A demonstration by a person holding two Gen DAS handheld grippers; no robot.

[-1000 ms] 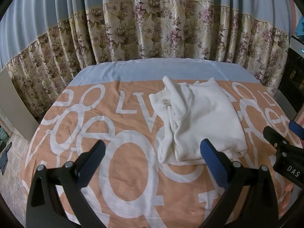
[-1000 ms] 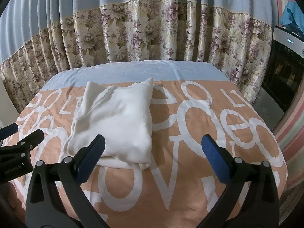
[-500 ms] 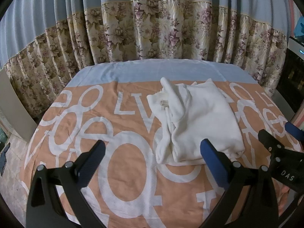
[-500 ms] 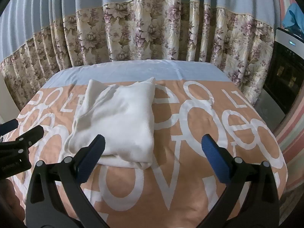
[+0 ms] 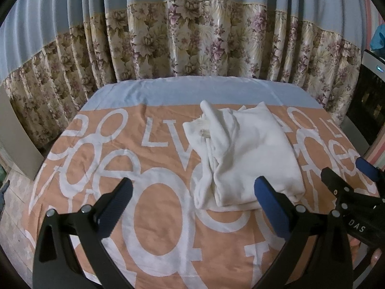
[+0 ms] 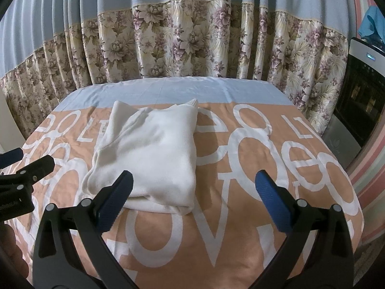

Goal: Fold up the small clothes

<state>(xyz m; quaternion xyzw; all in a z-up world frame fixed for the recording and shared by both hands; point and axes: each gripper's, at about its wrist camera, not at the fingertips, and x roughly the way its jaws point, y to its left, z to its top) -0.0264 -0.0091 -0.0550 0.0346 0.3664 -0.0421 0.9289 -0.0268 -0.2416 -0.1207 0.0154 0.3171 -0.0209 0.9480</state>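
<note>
On left wrist view — garment's [image 5: 245, 154] bunched folds, hidden opposite

Cloth cover [image 5: 168, 219]: large white letters on orange, with "LV" readable at the far side in the left wrist view and "OV" near the front edge in the right wrist view, seemingly parts of "LOVE", among overlapping "O" and "e" shapes. Right gripper [image 5: 361, 226], body: white lettering "DAS", cut off by the frame edge. Left gripper [image 6: 12, 204], side: a small white label, too blurred to read.
</note>
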